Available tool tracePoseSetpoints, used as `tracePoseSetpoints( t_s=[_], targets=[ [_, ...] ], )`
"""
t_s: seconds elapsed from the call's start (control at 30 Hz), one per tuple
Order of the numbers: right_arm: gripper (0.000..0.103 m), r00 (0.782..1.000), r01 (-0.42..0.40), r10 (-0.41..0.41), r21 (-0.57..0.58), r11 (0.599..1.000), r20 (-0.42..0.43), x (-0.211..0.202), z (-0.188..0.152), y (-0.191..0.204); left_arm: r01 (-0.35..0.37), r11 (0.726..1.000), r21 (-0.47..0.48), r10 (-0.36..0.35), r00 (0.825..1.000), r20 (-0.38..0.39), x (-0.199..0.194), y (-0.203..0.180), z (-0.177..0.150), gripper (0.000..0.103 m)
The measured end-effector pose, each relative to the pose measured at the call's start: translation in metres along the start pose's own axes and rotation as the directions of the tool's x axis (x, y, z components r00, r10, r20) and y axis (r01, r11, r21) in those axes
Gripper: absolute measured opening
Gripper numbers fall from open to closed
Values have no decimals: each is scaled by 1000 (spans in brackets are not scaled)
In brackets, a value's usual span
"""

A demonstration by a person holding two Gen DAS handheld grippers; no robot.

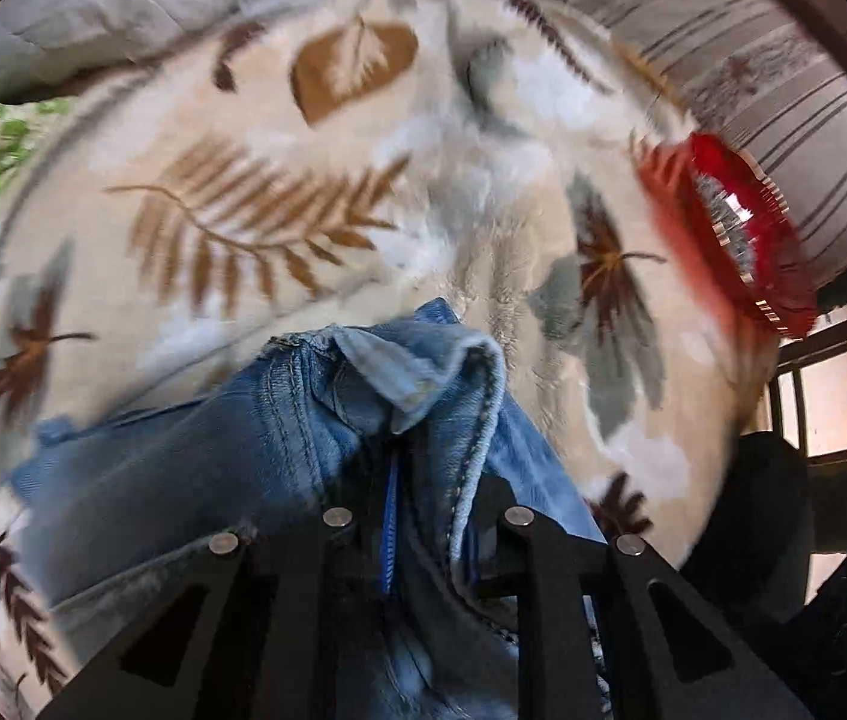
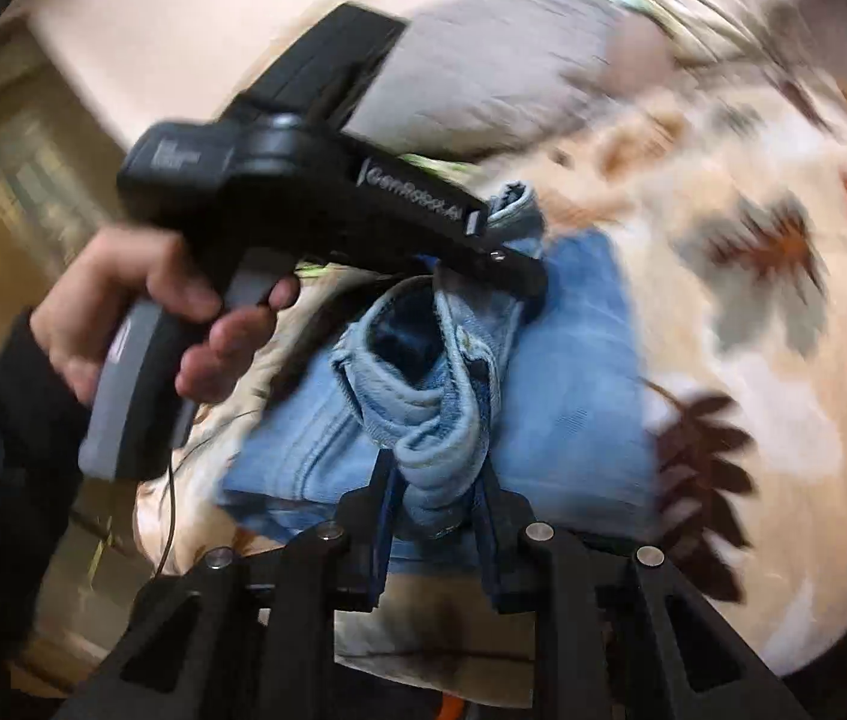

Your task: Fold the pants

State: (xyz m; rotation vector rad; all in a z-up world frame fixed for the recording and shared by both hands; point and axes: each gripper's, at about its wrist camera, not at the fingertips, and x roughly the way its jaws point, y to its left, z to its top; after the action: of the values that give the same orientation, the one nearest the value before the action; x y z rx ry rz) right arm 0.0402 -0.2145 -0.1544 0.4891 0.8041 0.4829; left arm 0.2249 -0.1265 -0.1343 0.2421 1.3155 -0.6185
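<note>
Denim bunches between the right gripper (image 2: 430, 516), clamped on the pants (image 2: 567, 372). The left gripper (image 1: 423, 516) pinches another fold of them, above the leaf-print blanket (image 1: 195, 192); a red object (image 1: 735, 228) lies beyond.

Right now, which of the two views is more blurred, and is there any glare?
Right wrist view: strong motion smear across the leaf-print blanket, while the jeans near the right hand-held gripper stay fairly sharp. Left wrist view: milder blur, jeans seams readable, bright glint on the red object, fisheye bending at the edges.
</note>
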Motion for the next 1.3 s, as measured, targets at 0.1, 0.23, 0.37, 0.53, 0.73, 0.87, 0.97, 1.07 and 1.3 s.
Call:
tracePoseSetpoints(
  t_s=[0.1,0.23,0.37,0.53,0.73,0.87,0.97,1.07,1.3],
  targets=[
    [38,999,-10,11,35,999,-34,3,3,-7,50,999,-2,-50,999,4,-11,-8,4,62],
    [84,998,-53,53,-7,999,-41,-6,4,5,74,997,-17,-71,989,131,-64,-10,-6,82],
    [85,1000,-24,22,-70,997,-17,-27,1,14,22,998,-66,-8,980,201,-108,21,-37,83],
    [90,1000,-17,17,-29,999,8,-39,29,-5,-38,985,-167,74,974,214,-121,63,-80,88],
    [94,988,-115,120,55,992,-94,-10,72,-18,36,962,-269,17,981,192,-91,94,-131,88],
    [94,985,-25,35,61,998,-170,22,88,-27,132,946,-298,-60,970,237,-78,93,-148,99],
    [94,968,17,8,98,995,-249,41,79,-40,168,939,-299,-94,964,247,-75,95,-154,99],
    [96,964,-5,36,117,993,-264,53,70,-47,230,925,-303,-154,955,255,-72,97,-158,100],
    [96,952,-69,97,102,992,-292,66,72,-42,325,881,-343,-252,937,241,-41,105,-159,103]
  ],
)
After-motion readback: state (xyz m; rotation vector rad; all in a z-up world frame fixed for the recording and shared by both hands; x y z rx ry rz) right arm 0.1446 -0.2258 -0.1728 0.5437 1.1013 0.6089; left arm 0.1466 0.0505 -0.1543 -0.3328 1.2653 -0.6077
